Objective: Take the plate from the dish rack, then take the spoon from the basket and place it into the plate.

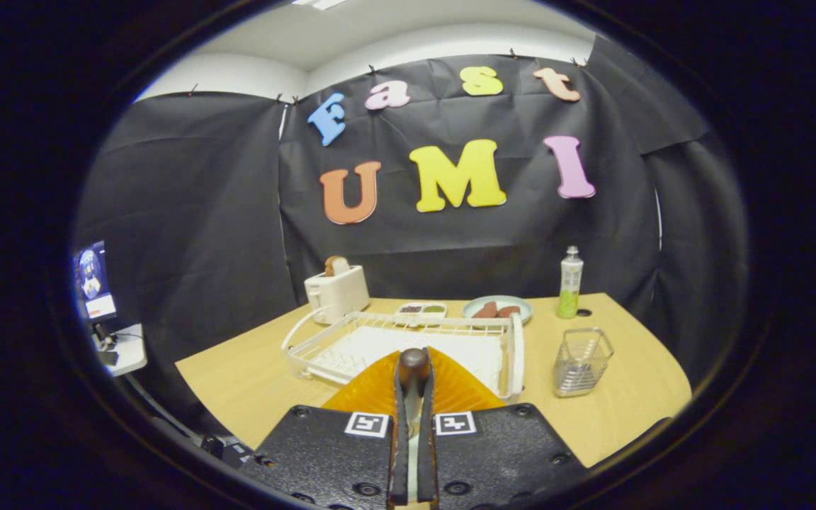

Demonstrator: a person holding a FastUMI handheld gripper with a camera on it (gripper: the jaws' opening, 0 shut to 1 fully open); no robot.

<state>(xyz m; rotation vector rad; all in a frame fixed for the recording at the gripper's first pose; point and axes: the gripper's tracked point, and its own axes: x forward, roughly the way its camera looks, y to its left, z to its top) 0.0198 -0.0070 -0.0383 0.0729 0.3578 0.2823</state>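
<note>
Gripper [414, 368] fingers closed tight on the brown-tipped spoon [414, 363], orange plate [380, 389] directly beneath at the surface's [238, 375] near edge, white dish rack [351, 340] just beyond, wire basket [581, 361] toward the right edge.

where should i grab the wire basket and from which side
Take the wire basket by its top rim, coming from above, one finger inside a wall and one outside: it stands upright with its mouth open and looks empty. The gripper is closed on the spoon over the orange plate.
</note>
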